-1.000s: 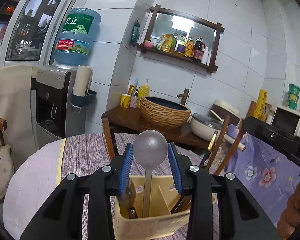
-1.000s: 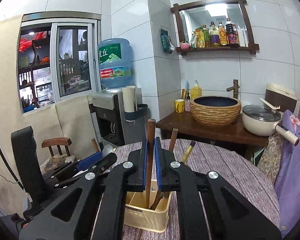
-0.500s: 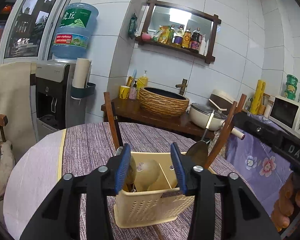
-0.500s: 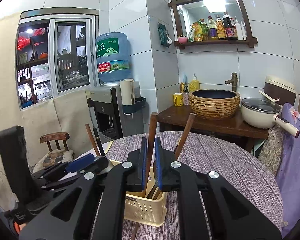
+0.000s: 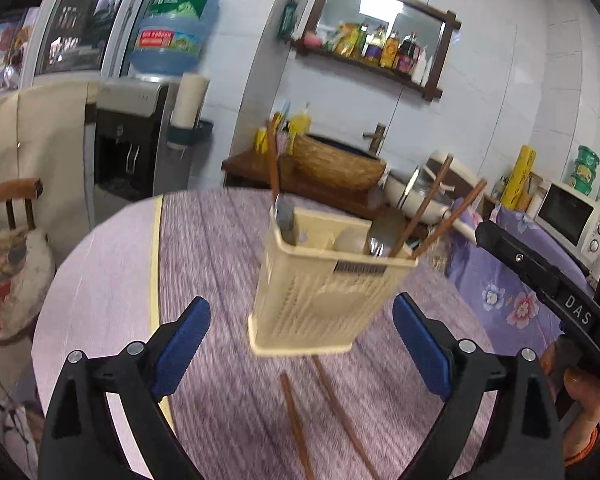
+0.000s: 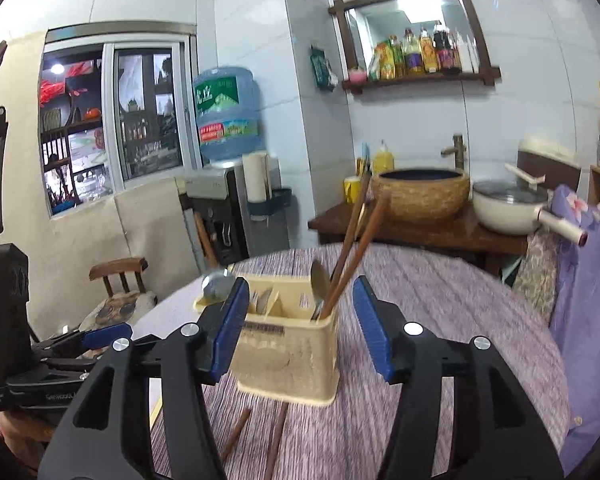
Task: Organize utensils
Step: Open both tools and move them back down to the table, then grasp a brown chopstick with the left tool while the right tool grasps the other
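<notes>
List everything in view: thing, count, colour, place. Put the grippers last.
Utensil basket: one, cream, on the table, ahead of both grippers.
Chopsticks in basket: at least three, brown, leaning out of it.
Spoons: several, metal, standing in the basket; exact count unclear.
Chopsticks on table: two, brown, lying in front of the basket.
Table: one, round, purple striped cloth.
Water dispenser: one, grey with blue bottle, by the wall.
Woven bowl: one, tan, on the wooden side table.
Pot: one, white, beside the bowl.
Microwave: one, white, far right.
Left gripper: black, blue pads, open, empty.
Right gripper: same, open, empty.
</notes>
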Available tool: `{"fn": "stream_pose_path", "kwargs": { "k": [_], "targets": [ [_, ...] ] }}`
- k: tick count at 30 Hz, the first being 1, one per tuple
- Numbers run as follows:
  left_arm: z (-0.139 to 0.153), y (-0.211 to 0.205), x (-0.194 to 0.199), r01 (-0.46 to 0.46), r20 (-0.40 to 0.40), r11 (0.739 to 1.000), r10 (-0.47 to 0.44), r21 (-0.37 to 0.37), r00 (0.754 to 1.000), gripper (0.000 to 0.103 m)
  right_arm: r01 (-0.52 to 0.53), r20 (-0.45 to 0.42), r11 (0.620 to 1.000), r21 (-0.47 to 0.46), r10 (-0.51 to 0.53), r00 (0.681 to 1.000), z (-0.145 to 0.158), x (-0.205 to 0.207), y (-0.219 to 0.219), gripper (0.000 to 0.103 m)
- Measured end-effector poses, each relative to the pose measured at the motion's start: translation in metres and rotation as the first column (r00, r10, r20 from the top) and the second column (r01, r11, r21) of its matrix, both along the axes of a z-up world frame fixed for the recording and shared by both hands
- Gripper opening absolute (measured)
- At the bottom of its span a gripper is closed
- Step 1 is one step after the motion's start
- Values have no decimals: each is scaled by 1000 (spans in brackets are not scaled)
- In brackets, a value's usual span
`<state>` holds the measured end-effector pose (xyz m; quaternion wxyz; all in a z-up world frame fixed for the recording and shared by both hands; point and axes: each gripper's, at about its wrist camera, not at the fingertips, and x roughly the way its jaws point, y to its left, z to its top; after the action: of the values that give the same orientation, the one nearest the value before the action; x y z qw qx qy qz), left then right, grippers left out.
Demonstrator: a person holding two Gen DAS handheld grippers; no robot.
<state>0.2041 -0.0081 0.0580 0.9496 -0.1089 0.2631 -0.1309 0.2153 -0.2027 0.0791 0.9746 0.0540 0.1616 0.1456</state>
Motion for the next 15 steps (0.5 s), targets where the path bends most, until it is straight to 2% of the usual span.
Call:
{"fn": "stream_pose_path", "kwargs": {
  "k": [4,8,12,15],
  "targets": [
    [-19,2,-9,-19,-51,998,23,64,998,96,-13,-87,999,-52,9,996,-24,-6,8,55],
    [-41,3,-14,2,-125,993,13,122,992,98,-29,-164,996,-90,13,986,-52,-10,16,55],
    [-62,10,-20,-18,-188,988,48,156,981,98,-47,-268,993,-107,17,963,-83,-7,23,55],
    [-70,18,-26,-65,-200,983,100,173,975,98,-59,-345,991,-116,15,938,-107,-6,26,55]
  ]
}}
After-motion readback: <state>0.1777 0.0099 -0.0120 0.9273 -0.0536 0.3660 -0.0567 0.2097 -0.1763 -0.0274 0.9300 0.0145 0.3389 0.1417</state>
